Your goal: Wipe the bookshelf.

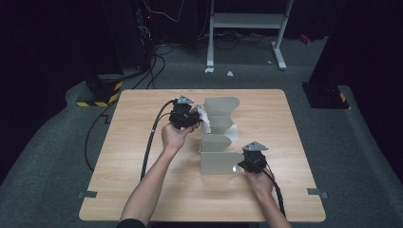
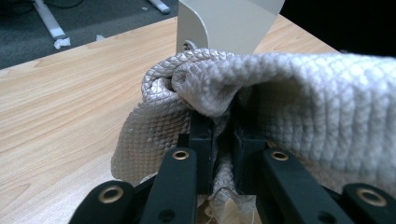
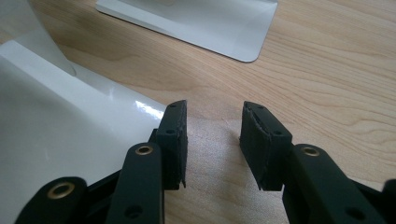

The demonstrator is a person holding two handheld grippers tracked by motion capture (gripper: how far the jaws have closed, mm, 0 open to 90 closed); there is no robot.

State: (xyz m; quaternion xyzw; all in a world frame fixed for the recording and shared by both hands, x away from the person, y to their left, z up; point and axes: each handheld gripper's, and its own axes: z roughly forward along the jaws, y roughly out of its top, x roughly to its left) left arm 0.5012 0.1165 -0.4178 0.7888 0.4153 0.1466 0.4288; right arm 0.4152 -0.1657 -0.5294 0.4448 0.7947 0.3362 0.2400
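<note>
Bunched cloth (image 2: 280, 93), no clear long axis

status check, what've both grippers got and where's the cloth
Left gripper shut on white cloth, beside far bookend. Right gripper open, empty, at near bookend's base. Nothing in the way.

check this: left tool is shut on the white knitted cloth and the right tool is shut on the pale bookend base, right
Not quite. The left tool is shut on the white knitted cloth, but the right tool is open, its jaws apart beside the pale bookend base; the right gripper view shows this.
</note>
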